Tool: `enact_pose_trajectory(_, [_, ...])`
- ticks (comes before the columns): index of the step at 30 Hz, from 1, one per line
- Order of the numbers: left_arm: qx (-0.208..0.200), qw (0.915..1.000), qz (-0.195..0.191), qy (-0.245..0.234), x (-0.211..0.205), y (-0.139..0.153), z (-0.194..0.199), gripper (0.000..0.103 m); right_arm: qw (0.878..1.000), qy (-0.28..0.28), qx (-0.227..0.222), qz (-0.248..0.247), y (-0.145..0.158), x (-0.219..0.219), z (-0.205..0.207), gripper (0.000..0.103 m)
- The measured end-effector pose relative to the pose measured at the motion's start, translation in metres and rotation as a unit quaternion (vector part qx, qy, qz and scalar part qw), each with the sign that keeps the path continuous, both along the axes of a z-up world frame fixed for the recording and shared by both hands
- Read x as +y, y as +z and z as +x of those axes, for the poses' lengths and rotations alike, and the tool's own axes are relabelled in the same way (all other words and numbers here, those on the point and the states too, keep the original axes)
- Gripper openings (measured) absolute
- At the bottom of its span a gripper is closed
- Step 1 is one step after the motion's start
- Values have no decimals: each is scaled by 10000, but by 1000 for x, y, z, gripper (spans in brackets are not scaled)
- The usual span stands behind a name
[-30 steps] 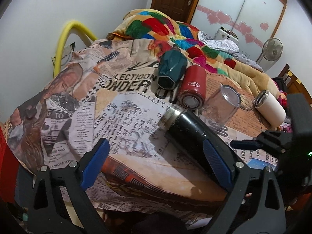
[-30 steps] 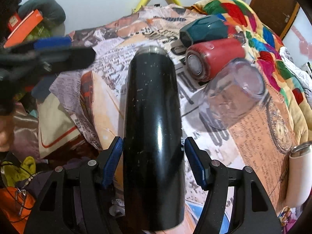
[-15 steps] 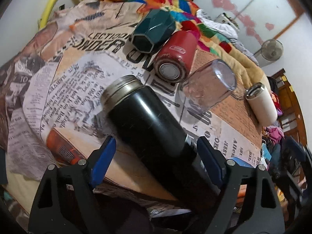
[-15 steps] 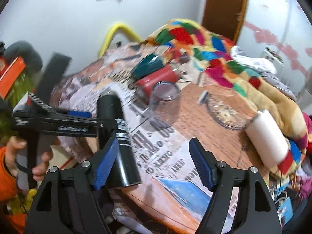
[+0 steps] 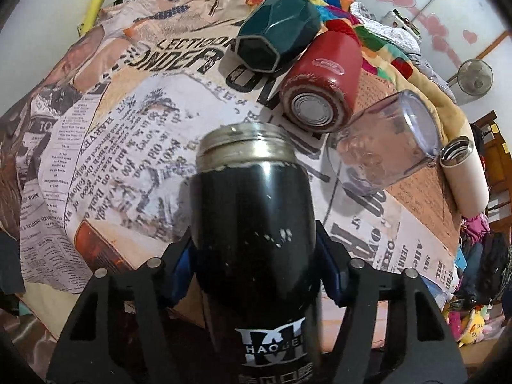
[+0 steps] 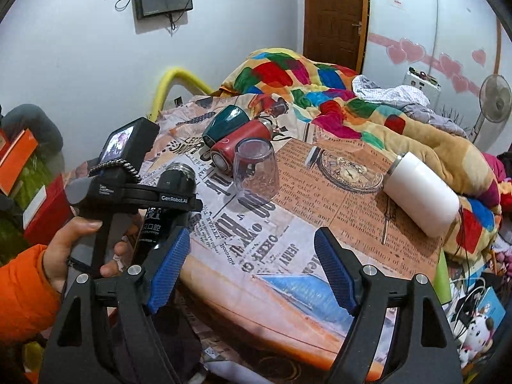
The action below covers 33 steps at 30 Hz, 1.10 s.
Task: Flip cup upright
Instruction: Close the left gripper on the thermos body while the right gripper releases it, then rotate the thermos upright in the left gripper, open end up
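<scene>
Left claw [image 5: 256, 275] pinched the black flask [image 5: 252, 240] at mid-body, blue pads on both flanks. Flask sat at the near edge of the newspaper-print desk [image 5: 134, 128], long axis running along the claw's fingers, threaded steel mouth pointing away from the camera; from the right wrist view it looked tilted, not upright. Right claw [image 6: 252, 265] spread wide, empty, well apart from the flask, so the left hand [image 6: 80, 249] was nearer. Count: five vessels, namely one black flask, one faceted green cup [image 5: 275, 32], one red flask [image 5: 323, 86], one clear tumbler [image 5: 384, 150], one white flask [image 5: 464, 176]; the last four lay on their sides.
</scene>
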<state>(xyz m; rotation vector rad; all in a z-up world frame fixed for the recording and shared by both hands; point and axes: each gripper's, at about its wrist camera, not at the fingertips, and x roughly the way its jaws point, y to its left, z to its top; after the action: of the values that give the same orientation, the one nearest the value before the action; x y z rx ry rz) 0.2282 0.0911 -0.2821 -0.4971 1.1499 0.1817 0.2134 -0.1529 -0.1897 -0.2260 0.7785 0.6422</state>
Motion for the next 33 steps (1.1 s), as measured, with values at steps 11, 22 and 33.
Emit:
enact_pose_trajectory(11, [-1159,9823,1318,-660,-39,85,-52,63,9997,-186,15,142,4,-13,-4,78])
enact_pose_trajectory(22, [-2173,9527,1939,-867,-58,152,-58,64,9991,-300,-148,270,17,-18,-3,78])
enact_pose_trajectory(33, [-2261,9481,1932,-1127,-77,147,-15,64,9980,-458,-243,367,24,-25,11,78])
